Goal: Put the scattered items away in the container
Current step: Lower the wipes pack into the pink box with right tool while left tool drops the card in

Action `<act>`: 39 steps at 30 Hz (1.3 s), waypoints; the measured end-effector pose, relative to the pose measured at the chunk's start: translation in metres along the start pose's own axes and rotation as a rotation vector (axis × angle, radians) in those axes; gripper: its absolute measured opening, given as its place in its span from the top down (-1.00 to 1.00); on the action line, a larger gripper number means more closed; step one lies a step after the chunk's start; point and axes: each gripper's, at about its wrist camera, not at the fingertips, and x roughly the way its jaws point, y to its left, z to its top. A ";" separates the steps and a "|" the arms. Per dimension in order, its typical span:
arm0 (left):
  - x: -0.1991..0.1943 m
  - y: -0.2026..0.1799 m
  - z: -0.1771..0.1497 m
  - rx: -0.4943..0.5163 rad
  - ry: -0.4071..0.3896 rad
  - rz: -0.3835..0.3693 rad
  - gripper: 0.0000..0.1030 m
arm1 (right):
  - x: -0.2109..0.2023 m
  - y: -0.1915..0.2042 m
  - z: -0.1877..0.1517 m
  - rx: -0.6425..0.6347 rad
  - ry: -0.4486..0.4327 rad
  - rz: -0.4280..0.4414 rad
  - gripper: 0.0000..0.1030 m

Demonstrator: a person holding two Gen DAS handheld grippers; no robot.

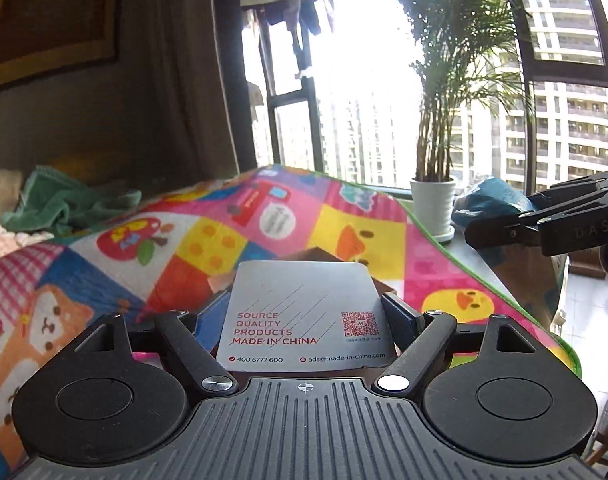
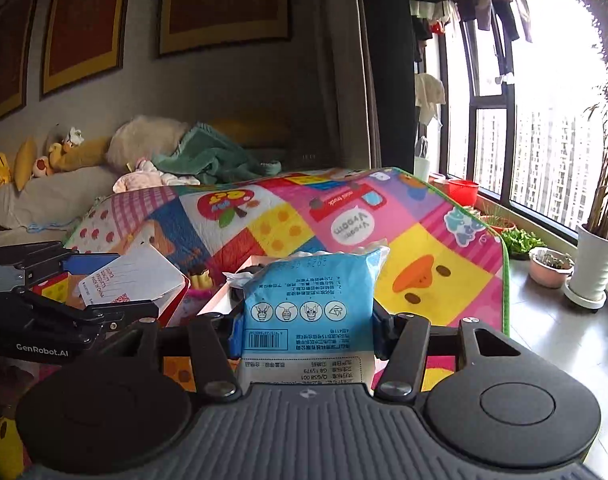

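— Card (image 1: 304,312) position? Pinched between the left gripper (image 1: 307,316) fingers, held above the play mat (image 1: 208,236).

— And the tissue pack (image 2: 309,312)?

— Clamped in the right gripper (image 2: 304,320), over the same mat, with the box (image 2: 224,296) just behind it.

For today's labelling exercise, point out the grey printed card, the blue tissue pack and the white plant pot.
grey printed card (image 1: 304,312): left wrist view, middle of its face.
blue tissue pack (image 2: 309,300): right wrist view, centre of its blue panel.
white plant pot (image 1: 431,204): left wrist view, its ribbed side.
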 end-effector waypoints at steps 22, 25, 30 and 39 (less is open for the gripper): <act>0.126 0.059 -0.036 -0.175 0.153 -0.018 -0.94 | 0.191 -0.052 0.024 0.139 0.153 -0.013 -0.08; 0.107 0.068 -0.055 -0.185 0.176 0.025 -0.94 | 0.221 -0.035 0.027 0.191 0.175 0.064 -0.08; 0.082 0.087 -0.074 -0.203 0.175 0.086 -0.95 | 0.270 -0.006 0.023 0.150 0.239 0.056 -0.23; 0.067 0.124 -0.111 -0.370 0.188 0.153 -0.98 | 0.253 -0.001 0.003 0.045 0.334 0.001 0.23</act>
